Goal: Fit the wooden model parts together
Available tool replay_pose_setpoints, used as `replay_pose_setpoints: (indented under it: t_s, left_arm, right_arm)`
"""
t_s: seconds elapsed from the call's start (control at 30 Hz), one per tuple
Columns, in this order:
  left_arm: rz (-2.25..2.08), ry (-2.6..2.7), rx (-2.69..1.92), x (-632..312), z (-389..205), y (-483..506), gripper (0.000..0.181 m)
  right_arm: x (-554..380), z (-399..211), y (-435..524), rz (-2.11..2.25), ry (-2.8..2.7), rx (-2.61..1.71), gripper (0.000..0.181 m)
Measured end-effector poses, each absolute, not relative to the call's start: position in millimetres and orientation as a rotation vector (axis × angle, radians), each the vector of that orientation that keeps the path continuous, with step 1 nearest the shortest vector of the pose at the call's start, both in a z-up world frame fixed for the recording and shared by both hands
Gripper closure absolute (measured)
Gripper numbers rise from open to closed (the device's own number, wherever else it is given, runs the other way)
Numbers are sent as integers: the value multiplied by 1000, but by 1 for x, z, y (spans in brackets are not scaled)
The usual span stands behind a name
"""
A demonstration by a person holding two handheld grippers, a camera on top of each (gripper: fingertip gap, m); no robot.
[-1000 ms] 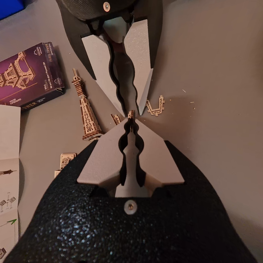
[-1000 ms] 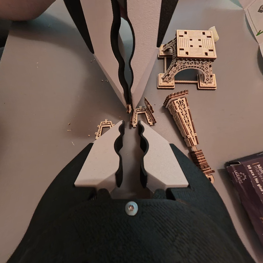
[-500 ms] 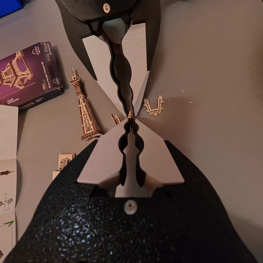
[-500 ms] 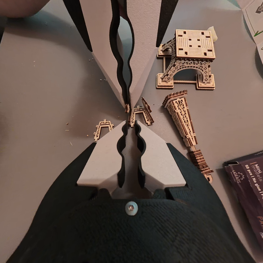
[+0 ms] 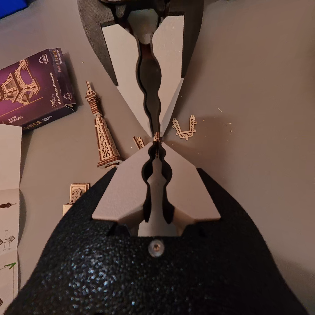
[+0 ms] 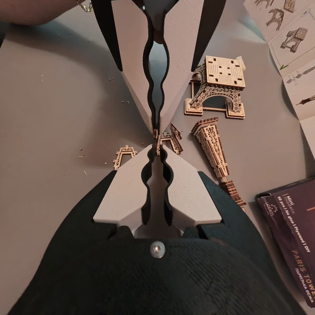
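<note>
Wooden lattice pieces (image 5: 156, 137), thin and likely brittle, meet tip to tip, left gripper (image 5: 156, 144) and right gripper (image 6: 157, 150) each pinching one edge-on.

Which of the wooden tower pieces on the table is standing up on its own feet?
The arched tower base, standing on its four footpads with its square slotted deck on top. The tapered spire section beside it lies on its side, and the small U-shaped lattice frame lies flat.

Printed writing covers the purple box (image 5: 34, 88) and the leaflet (image 6: 296, 51).
</note>
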State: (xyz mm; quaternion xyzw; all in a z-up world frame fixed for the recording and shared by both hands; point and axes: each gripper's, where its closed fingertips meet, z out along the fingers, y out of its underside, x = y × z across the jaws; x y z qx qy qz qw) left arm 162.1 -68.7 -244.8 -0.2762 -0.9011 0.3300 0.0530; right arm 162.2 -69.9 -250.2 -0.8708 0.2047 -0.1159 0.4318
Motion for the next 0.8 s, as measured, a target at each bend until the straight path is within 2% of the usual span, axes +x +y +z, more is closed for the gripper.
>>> replay_pose_setpoints:
  t_s: [0.2, 0.27, 0.4, 0.47, 0.8]
  left_arm:
    - [1015, -2739, -831, 162, -245, -71, 180]
    - [1017, -2739, -831, 162, -245, -71, 180]
    - [1023, -2736, -824, 162, -245, -71, 180]
    - [1030, -2735, -821, 163, -245, -72, 180]
    - [1161, -2682, -719, 170, -227, -68, 175]
  right_arm:
    - [160, -257, -69, -309, 489, -2223, 171]
    - [163, -259, -70, -345, 490, -2235, 181]
    - [165, -254, -71, -372, 499, -2207, 174]
    - [163, -252, -71, -351, 488, -2194, 180]
    - [168, -253, -73, -333, 537, -2187, 181]
